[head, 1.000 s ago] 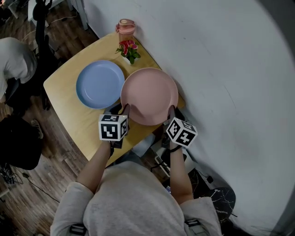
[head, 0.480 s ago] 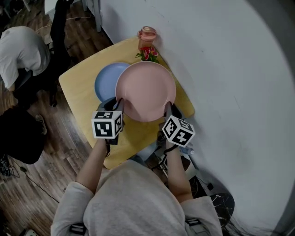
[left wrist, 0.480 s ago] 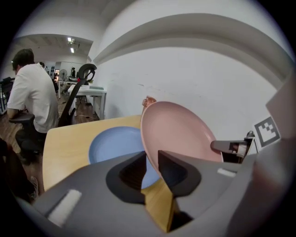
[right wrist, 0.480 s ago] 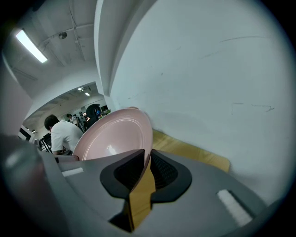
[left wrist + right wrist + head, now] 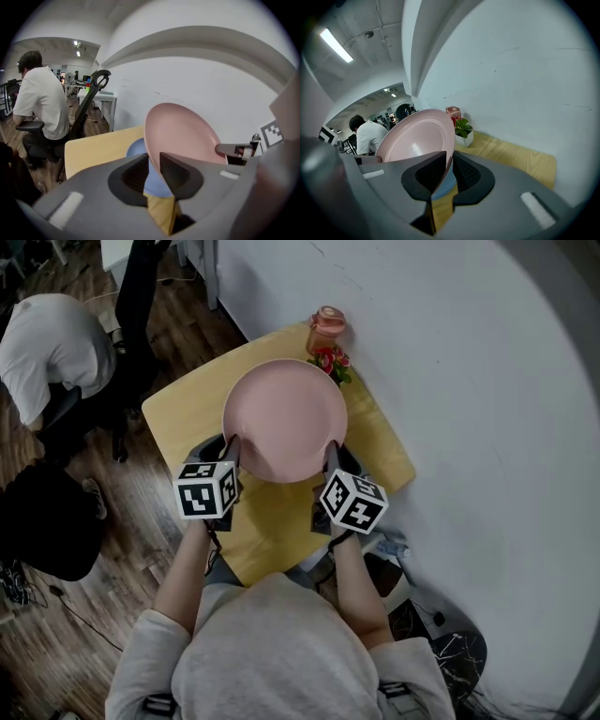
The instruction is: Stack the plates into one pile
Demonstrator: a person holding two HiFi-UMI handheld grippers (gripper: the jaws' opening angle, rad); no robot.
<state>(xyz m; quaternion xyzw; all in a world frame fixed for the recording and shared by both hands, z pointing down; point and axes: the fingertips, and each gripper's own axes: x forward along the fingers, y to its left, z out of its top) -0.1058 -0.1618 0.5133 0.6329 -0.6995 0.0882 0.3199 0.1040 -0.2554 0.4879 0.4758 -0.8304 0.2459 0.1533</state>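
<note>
A pink plate (image 5: 284, 418) hangs above the wooden table (image 5: 187, 404), gripped at its near rim on both sides. My left gripper (image 5: 231, 444) is shut on the plate's left edge; its jaws have just been closing, with the rim between them (image 5: 153, 161). My right gripper (image 5: 331, 454) is shut on the right edge (image 5: 449, 164). The blue plate is hidden under the pink one in the head view. It shows beneath the pink plate (image 5: 183, 136) in the left gripper view (image 5: 138, 146) and as a sliver in the right gripper view (image 5: 446, 185).
A small potted plant (image 5: 330, 360) and a pink lidded cup (image 5: 327, 326) stand at the table's far edge by the white wall. A seated person in white (image 5: 42, 343) and a black chair (image 5: 131, 324) are off the table's left side.
Both grippers have carried the pink plate leftward and a little up. It was beside the blue plate; now it sits over the blue plate and hides it in the head view.
</note>
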